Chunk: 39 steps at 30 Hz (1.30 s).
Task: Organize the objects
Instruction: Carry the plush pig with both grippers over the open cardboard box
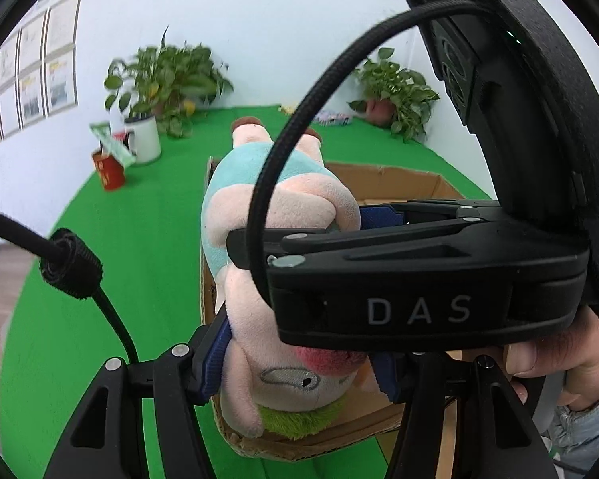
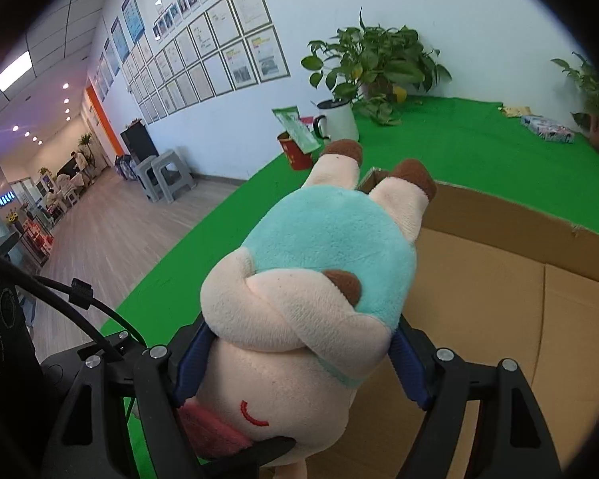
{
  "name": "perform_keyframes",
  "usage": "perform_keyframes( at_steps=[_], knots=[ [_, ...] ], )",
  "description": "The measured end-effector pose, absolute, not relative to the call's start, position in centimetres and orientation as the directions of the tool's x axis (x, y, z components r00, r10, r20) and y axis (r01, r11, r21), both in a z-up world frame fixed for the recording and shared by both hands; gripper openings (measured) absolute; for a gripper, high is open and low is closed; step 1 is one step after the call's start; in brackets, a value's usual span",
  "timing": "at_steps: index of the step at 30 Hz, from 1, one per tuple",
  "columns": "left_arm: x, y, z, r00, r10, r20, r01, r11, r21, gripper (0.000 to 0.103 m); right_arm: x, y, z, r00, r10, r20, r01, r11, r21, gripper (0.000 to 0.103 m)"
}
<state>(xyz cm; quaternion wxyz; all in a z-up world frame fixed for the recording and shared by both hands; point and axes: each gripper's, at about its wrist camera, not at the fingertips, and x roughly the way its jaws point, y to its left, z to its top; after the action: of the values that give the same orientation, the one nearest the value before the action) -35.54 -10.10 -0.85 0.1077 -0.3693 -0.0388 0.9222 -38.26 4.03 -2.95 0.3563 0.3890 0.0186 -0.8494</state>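
Left gripper [image 1: 295,375]: nearest in the left wrist view; its blue pads are clenched on the head end of the soft pink plush pig with a mint-green shirt and brown hooves [image 1: 275,215], beside the stitched eye.
Right gripper [image 2: 295,363]: clamped across the same toy lower down the head, one blue pad [image 2: 409,367] on each side, plush bulging between them. In the left wrist view its black body crosses in front of the pig, held by the person's hand [image 1: 555,363].
Plush pig: carried by both grippers, head toward the cameras and feet away, hanging over the near-left corner of the open brown cardboard box [image 2: 499,299], partly outside its left wall.
Cardboard box: directly under and to the right of the pig; the interior shown is bare.
Green felt table cover [image 2: 459,147]: the box sits on it.
Red cup [image 2: 297,153], white enamel mug [image 2: 339,119]: beyond the box's far-left corner, well apart from it.
Leafy potted plant [image 2: 379,60]: behind the mug, against the wall.
Risk, snagging: the feet overhang the box's left wall; lowered from here, they would likely catch the rim and tip the toy out.
Risk, uneven release: if one gripper lets go first, the soft body may swing and slip.
Risk, cable: the black braided cable [image 1: 283,159] lies across the pig and could drag on it.
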Motion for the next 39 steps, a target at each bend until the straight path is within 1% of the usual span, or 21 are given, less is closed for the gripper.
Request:
perform_keyframes(
  at_steps=[2,5,9,13,15,18,23,26,28,30,32,33,36,39],
  knots=[
    [-34.6,-10.5,-2.1,-0.693,0.219,-0.687,-0.156,-0.976,-0.153,0.057,-38.6,3.9,-3.7,-0.422,-0.591,-0.687,0.620,-0.741,0.256,0.077],
    [-35.5,-11.5,-3.6,-0.687,0.209,-0.696,-0.134,-0.978,-0.162,0.060,-39.5,3.8,-4.6,-0.375,-0.604,-0.703,0.617,-0.729,0.297,0.077],
    [-36.0,-12.6,-4.6,-0.680,0.213,-0.702,-0.137,-0.977,-0.163,0.064,-39.5,3.9,-5.0,-0.358,-0.611,-0.706,0.612,-0.724,0.317,0.077],
    [-32.7,-11.2,-4.2,-0.675,0.204,-0.709,-0.149,-0.979,-0.139,0.062,-40.5,4.1,-5.7,-0.356,-0.580,-0.733,0.590,-0.748,0.305,0.077],
    [-31.6,-10.9,-4.3,-0.683,0.173,-0.709,-0.144,-0.984,-0.101,0.062,-41.0,4.0,-6.7,-0.327,-0.573,-0.751,0.574,-0.752,0.324,0.078],
    [-30.3,-11.0,-4.1,-0.699,0.171,-0.694,-0.136,-0.985,-0.105,0.062,-41.0,4.4,-7.3,-0.310,-0.595,-0.742,0.548,-0.749,0.371,0.080],
    [-29.7,-11.2,-3.6,-0.702,0.184,-0.688,-0.128,-0.983,-0.132,0.062,-41.4,4.8,-7.5,-0.282,-0.620,-0.732,0.490,-0.749,0.446,0.089],
    [-29.4,-10.7,-3.5,-0.704,0.183,-0.687,-0.131,-0.983,-0.127,0.062,-41.7,5.5,-7.6,-0.266,-0.634,-0.726,0.467,-0.744,0.478,0.092],
    [-29.8,-10.9,-3.7,-0.707,0.174,-0.686,-0.124,-0.985,-0.122,0.060,-41.6,5.7,-7.4,-0.261,-0.637,-0.725,0.456,-0.743,0.490,0.093],
    [-30.0,-11.2,-3.7,-0.704,0.198,-0.682,-0.136,-0.980,-0.145,0.051,-41.1,6.1,-6.8,-0.265,-0.652,-0.710,0.458,-0.733,0.503,0.095],
    [-29.9,-11.2,-3.8,-0.702,0.201,-0.684,-0.135,-0.979,-0.151,0.049,-40.7,6.5,-5.8,-0.281,-0.667,-0.690,0.467,-0.723,0.509,0.098],
    [-29.9,-11.2,-3.8,-0.700,0.199,-0.686,-0.135,-0.980,-0.146,0.046,-40.4,6.7,-5.4,-0.291,-0.667,-0.686,0.470,-0.724,0.505,0.098],
    [-30.0,-11.0,-3.9,-0.696,0.195,-0.691,-0.133,-0.981,-0.143,0.042,-40.2,7.6,-4.8,-0.314,-0.662,-0.680,0.444,-0.736,0.511,0.098],
    [-30.0,-11.4,-3.9,-0.687,0.209,-0.695,-0.118,-0.977,-0.178,0.039,-39.9,8.6,-4.4,-0.318,-0.676,-0.665,0.429,-0.728,0.535,0.099]
  ],
)
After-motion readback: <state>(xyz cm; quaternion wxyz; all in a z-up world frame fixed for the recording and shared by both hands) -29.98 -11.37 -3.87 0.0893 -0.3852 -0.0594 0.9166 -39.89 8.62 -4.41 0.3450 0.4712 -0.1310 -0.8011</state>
